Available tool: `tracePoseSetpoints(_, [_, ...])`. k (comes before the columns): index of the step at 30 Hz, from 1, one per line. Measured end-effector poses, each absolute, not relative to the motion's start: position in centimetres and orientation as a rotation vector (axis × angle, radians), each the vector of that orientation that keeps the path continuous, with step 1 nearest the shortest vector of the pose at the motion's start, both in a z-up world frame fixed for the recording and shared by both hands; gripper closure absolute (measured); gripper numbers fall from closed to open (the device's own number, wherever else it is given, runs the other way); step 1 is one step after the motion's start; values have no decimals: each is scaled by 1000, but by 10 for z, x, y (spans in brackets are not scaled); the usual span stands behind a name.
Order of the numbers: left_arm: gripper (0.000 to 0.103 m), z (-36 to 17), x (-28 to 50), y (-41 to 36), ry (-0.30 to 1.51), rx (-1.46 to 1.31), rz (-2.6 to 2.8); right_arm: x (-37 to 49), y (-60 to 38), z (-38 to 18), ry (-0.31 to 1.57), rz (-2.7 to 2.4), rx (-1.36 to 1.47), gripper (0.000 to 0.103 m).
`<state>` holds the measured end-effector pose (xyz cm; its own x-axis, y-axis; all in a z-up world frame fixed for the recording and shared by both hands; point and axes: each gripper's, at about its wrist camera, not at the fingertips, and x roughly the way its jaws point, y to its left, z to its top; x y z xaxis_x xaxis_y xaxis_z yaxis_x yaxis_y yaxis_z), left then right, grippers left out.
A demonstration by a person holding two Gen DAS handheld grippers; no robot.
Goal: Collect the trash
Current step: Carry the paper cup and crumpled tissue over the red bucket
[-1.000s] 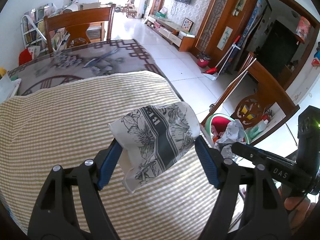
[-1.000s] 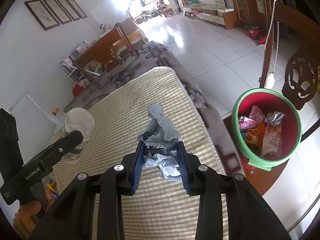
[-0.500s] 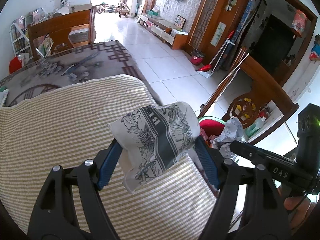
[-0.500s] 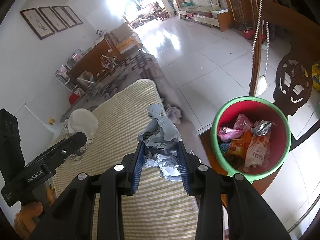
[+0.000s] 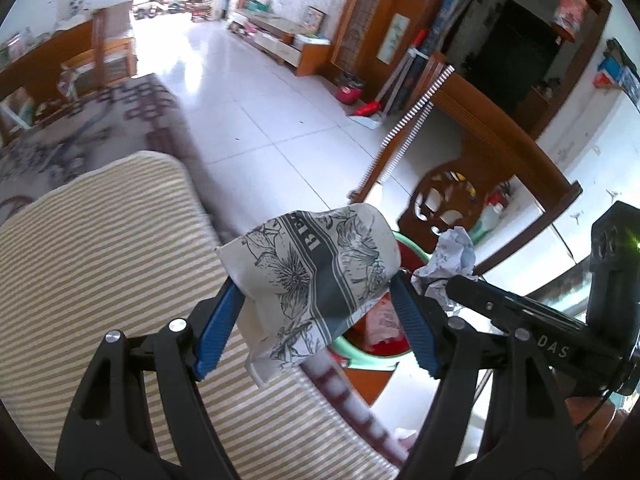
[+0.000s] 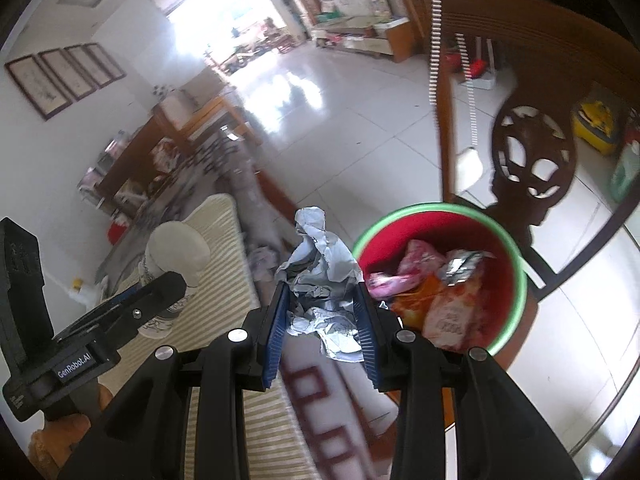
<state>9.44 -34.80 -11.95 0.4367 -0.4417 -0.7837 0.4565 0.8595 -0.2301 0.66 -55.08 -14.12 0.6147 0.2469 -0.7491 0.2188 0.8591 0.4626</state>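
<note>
Here the left tool (image 5: 316, 312) clamps a crushed paper cup (image 5: 316, 276), off-white with grey line-drawn lilies and a dark band of white letters, cut off and too partial to read. The cup hangs over the edge of the striped surface (image 5: 100, 248), just short of the red bin (image 6: 444, 280) with its green rim. The right tool (image 6: 322, 324) pinches a crumpled ball of grey-white paper (image 6: 320, 276), held just left of the bin's rim. Inside the bin lie pink, orange and silver wrappers; their print is blurred. One tool body reads "GenRobot.AI", the other "DAS".
</note>
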Motion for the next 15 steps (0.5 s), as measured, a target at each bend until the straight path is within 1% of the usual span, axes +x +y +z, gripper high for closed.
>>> tracePoseSetpoints(5, [31, -132, 102, -385, 997, 60, -600, 3, -581, -147, 917, -44, 585, 71])
tracePoseSetpoints(15, [29, -158, 120, -425, 1063, 95, -612, 9, -616, -159, 925, -90, 625, 71])
